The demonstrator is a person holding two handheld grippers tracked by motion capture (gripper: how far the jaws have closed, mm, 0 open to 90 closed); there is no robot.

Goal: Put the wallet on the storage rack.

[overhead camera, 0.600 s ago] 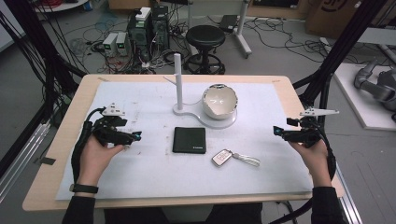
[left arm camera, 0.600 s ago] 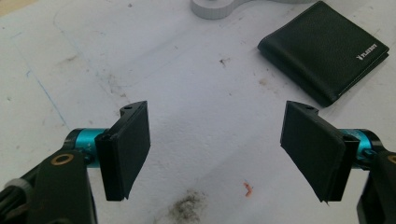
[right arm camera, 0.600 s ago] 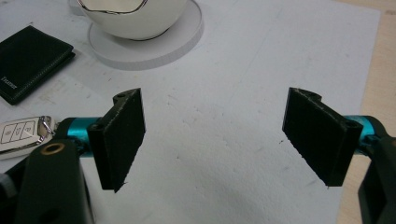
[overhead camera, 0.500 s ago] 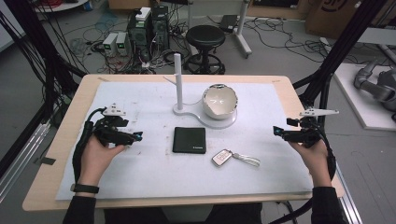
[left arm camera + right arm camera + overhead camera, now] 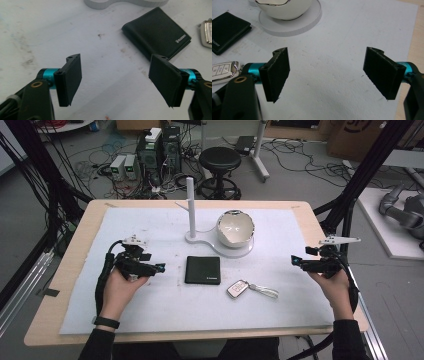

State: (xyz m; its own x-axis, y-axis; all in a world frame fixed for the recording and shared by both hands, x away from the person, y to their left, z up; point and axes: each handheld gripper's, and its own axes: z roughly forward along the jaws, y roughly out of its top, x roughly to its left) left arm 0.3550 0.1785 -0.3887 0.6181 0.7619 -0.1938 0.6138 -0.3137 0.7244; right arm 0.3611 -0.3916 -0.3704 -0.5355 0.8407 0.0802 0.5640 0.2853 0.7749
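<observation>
High view: wooden counter [image 5: 75, 250] under a white mat [image 5: 165, 227], and both grippers are low over it, 1 at each side.
Left gripper [image 5: 156, 268]: held in the left hand [image 5: 119, 290] at the mat's left side, tips pointing toward the wallet [image 5: 202, 270].
Left fingers [image 5: 70, 78]: spread wide, nothing between them, just stained mat; the wallet lies ahead and to the right in the left gripper view.
Right gripper [image 5: 296, 263]: held in the right hand [image 5: 336, 287] at the mat's right edge, well apart from everything.
Right fingers [image 5: 276, 72]: wide apart too, gripping nothing, bare mat in the gap.
Bowl [image 5: 235, 227]: white, sits on the round end of a white stand [image 5: 210, 245]; I cannot tell what is inside.
Post [image 5: 190, 205]: white, upright on the stand's other end, just beside the bowl.
Wallet: black, closed, flat at mid-mat, just in front of the stand.
Key fob [image 5: 238, 288]: lies near the wallet's right front corner, its strap [image 5: 264, 292] trailing right.
</observation>
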